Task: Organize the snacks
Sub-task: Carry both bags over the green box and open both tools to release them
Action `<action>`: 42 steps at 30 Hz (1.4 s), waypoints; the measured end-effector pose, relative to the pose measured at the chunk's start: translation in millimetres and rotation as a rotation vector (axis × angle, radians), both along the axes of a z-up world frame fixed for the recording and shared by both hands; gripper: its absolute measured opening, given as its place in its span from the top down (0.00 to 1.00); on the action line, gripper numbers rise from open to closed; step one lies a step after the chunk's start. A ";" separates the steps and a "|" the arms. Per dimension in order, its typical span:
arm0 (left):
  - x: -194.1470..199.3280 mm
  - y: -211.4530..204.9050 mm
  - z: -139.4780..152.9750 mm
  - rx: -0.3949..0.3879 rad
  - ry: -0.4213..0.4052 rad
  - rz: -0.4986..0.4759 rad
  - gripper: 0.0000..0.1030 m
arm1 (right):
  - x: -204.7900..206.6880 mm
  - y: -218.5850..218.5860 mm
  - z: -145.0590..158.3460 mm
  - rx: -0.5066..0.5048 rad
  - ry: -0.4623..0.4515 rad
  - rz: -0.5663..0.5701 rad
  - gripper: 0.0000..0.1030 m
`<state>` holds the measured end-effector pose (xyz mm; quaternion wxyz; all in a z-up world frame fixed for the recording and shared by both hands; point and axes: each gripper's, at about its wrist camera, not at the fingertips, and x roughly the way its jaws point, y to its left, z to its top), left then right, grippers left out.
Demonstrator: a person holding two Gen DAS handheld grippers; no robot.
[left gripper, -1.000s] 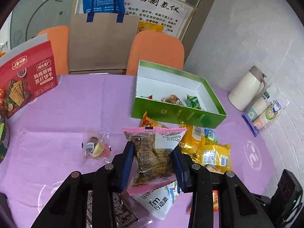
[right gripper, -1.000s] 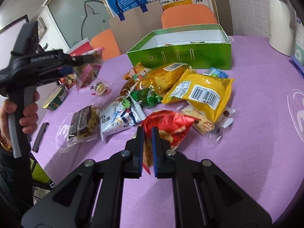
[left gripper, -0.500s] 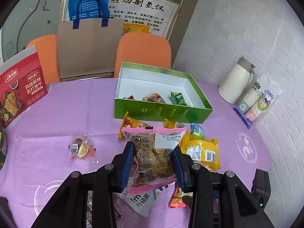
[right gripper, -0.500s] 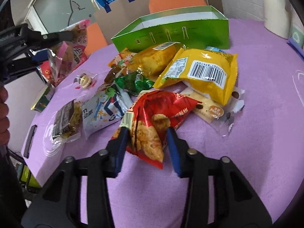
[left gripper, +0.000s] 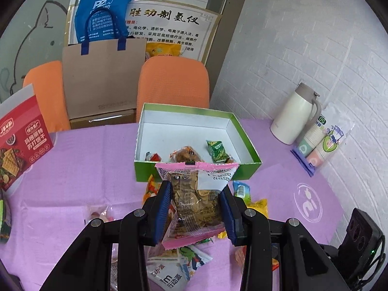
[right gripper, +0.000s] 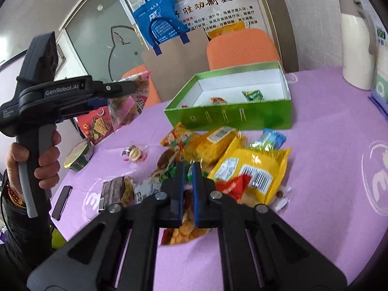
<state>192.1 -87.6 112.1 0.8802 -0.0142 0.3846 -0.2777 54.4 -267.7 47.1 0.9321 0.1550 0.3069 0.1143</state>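
Left wrist view: we see left hand-held gripper (left gripper: 195,208) clamping pink-edged snack packet (left gripper: 196,201), bound for green box (left gripper: 245,140); right hand-held gripper (right gripper: 188,189) has just been closing, pinching red chip bag (right gripper: 230,186).

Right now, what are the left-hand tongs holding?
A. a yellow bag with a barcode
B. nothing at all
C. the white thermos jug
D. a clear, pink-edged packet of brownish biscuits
D: in the left wrist view the left tongs press their blue pads against both sides of the pink-edged packet, lifted in front of the green box.
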 end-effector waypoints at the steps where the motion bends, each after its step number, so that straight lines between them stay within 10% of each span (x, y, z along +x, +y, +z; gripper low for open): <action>1: 3.2 -3.8 3.3 0.003 -0.008 -0.002 0.62 | 3.8 -3.3 6.8 -0.005 -0.016 -0.005 0.93; 18: 93.9 -54.3 -0.9 0.033 0.002 0.020 0.62 | 131.3 -55.9 68.1 -0.100 -0.055 -0.063 0.98; 20: 98.3 -53.2 -9.8 0.029 0.011 0.005 0.62 | 114.8 -60.6 49.0 -0.143 -0.051 -0.092 0.87; 23: 101.0 -52.5 -24.1 0.040 0.018 0.008 0.62 | 96.3 -73.0 10.1 -0.168 0.038 -0.156 0.43; 33: 98.5 -58.3 -49.0 0.061 0.086 -0.008 0.62 | 123.8 -68.3 -40.9 -0.286 0.265 -0.085 0.20; 36: 94.6 -54.5 -46.2 0.066 0.079 -0.004 0.62 | 130.7 -65.0 -55.5 -0.335 0.339 -0.033 0.21; 42: 91.6 -50.4 -43.3 0.065 0.080 -0.002 0.61 | 118.1 -64.9 -45.1 -0.322 0.303 0.002 0.60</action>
